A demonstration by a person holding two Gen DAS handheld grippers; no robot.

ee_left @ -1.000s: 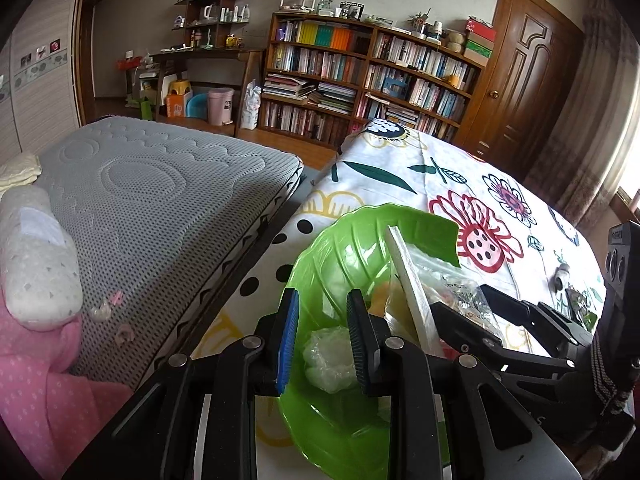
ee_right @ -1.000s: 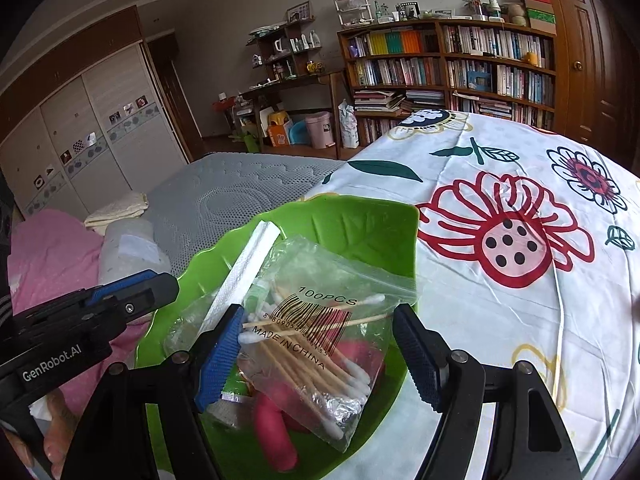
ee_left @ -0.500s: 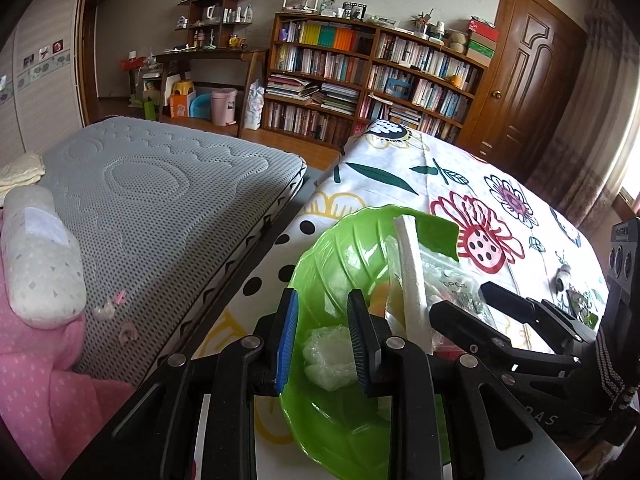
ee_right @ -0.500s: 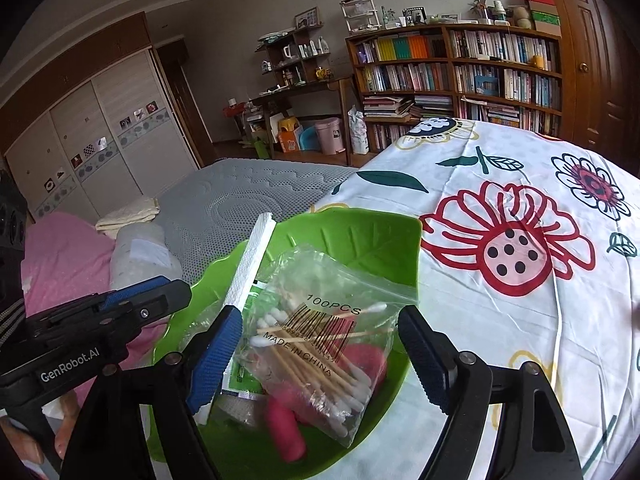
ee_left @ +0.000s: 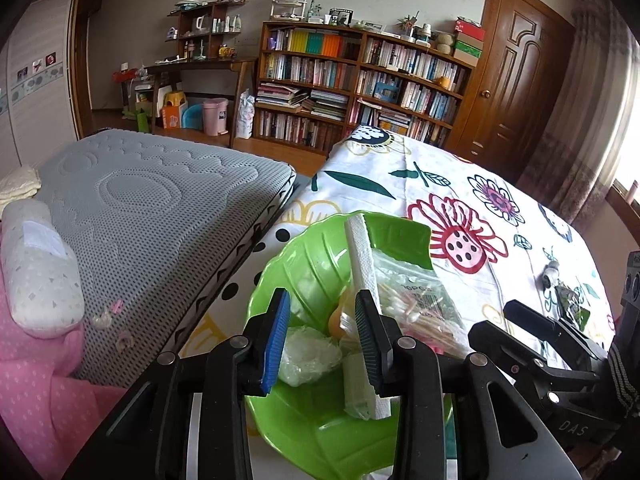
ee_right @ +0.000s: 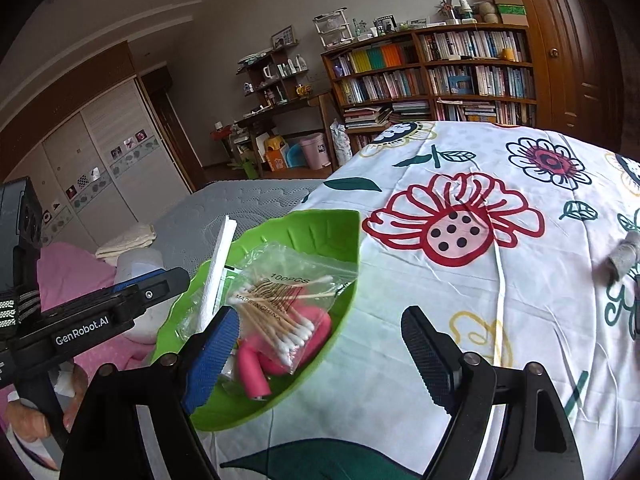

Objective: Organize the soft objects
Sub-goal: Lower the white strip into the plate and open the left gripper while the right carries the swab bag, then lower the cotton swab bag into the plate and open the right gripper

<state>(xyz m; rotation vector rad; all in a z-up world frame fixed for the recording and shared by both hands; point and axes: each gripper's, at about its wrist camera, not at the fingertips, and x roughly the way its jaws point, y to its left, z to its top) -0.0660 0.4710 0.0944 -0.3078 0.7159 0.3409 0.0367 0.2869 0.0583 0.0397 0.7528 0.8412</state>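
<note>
So there's a green leaf-shaped bowl [ee_left: 316, 248] sitting at the near edge of a table covered in a flowery white cloth [ee_right: 460, 280], and it's holding all the soft bits. The left gripper [ee_left: 322, 334] is hanging low over the bowl with its jaws partly open, a moderate gap between them, and a crumpled wad of clear plastic wrap [ee_left: 308, 354] is sitting right in that gap. I honestly can't tell whether the pads are touching it or just framing it. A long white paper-wrapped stick [ee_left: 362, 264] is leaning up out of the bowl just beside the gripper's right finger [ee_left: 370, 344].

The right gripper [ee_right: 320, 344] is hovering wide open and holding nothing, with its blue-padded finger [ee_right: 208, 356] over the bowl's near rim and the other finger out over the bare cloth. Between and ahead of them a zip bag of cotton swabs [ee_right: 288, 304] is lying on top of a pink rubbery thing [ee_right: 256, 368] inside the bowl.

Off to the right on the cloth a small grey object [ee_right: 624, 258] is lying well apart from the bowl. A grey mattress [ee_left: 152, 208] is running alongside the table on the left, with a pink blanket [ee_left: 36, 360] nearer us.
</note>
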